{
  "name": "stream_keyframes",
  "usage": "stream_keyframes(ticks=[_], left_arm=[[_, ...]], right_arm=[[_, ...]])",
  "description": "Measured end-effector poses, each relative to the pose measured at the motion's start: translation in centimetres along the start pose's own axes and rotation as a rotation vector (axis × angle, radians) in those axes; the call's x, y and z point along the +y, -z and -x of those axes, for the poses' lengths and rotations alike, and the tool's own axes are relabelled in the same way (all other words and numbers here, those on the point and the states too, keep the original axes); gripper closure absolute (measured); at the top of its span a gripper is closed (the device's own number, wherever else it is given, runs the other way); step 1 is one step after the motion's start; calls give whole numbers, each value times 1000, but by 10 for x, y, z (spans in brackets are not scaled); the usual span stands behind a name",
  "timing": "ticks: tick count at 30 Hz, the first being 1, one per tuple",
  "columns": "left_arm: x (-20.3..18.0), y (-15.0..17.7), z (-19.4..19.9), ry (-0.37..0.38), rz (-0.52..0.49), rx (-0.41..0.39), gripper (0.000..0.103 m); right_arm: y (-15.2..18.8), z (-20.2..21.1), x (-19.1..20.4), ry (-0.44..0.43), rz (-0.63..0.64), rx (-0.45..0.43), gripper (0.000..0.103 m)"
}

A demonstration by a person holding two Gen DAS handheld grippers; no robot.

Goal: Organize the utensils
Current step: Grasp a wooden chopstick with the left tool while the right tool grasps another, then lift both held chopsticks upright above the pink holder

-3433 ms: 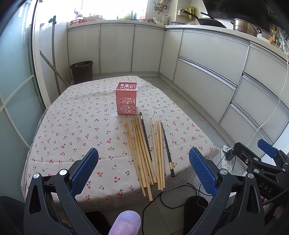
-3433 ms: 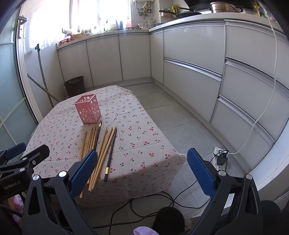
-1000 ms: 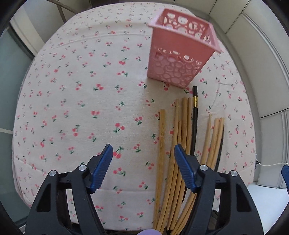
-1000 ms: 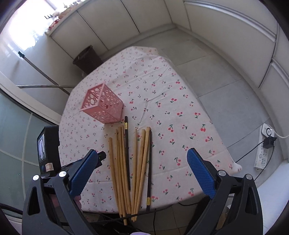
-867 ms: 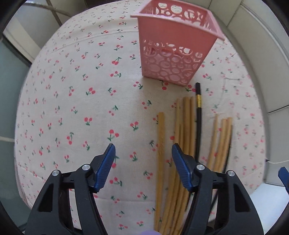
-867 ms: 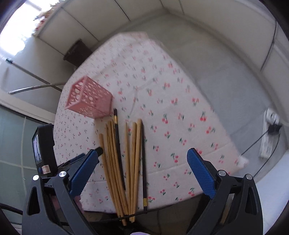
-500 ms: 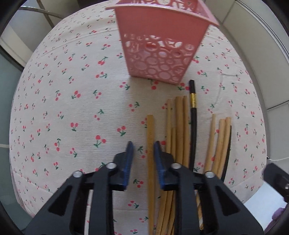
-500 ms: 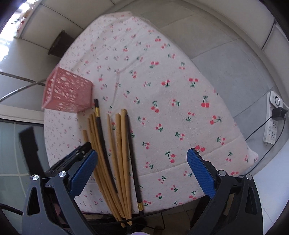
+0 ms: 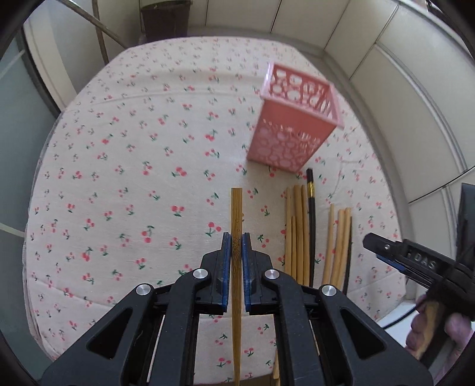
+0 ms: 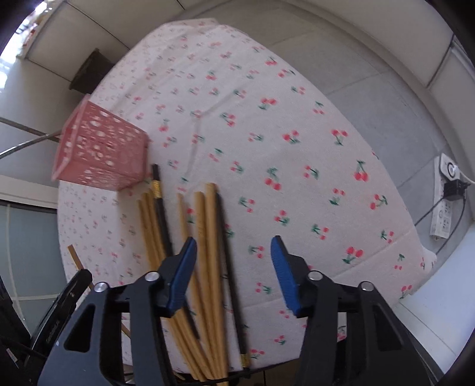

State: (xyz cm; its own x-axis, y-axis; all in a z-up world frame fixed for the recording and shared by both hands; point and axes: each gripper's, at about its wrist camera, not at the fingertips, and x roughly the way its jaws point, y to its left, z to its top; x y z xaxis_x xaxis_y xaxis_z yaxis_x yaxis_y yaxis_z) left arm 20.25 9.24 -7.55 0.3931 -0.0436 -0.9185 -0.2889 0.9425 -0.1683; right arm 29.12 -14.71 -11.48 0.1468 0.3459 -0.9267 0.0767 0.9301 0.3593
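My left gripper (image 9: 237, 246) is shut on one wooden chopstick (image 9: 236, 207), whose far end points toward the pink openwork basket (image 9: 292, 133) upright on the cherry-print cloth. Several more wooden chopsticks (image 9: 297, 237) and a black one (image 9: 311, 219) lie in a row to the right. My right gripper (image 10: 233, 246) hovers low over that row, its jaws closing. Wooden chopsticks (image 10: 207, 237) and a black chopstick (image 10: 225, 255) lie on the cloth below the gap, untouched by the pads. The basket (image 10: 101, 154) stands at the far left of the right wrist view.
The table's near edge (image 10: 297, 353) runs just under my right gripper. A power strip (image 10: 445, 202) with a cord lies on the floor to the right. A dark bin (image 9: 166, 17) stands beyond the table by white cabinets.
My left jaws have closed on the leftmost wooden chopstick and drawn it away from the row. My right gripper has sunk toward the chopsticks and its jaws have narrowed.
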Motion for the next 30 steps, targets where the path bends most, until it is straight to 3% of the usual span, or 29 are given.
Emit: stream_keyframes(ticks=[6, 9, 19, 30], left_arm=[[0, -3, 24, 66, 26, -26, 97], [2, -1, 31, 89, 25, -28, 97], [1, -2, 30, 110, 23, -17, 96], [6, -1, 29, 72, 30, -25, 96]], right_arm=[[-5, -13, 5, -120, -52, 41, 85], [-7, -21, 3, -150, -88, 62, 87], [-9, -40, -1, -58, -99, 74, 91], [-12, -45, 22, 45, 25, 29, 94]])
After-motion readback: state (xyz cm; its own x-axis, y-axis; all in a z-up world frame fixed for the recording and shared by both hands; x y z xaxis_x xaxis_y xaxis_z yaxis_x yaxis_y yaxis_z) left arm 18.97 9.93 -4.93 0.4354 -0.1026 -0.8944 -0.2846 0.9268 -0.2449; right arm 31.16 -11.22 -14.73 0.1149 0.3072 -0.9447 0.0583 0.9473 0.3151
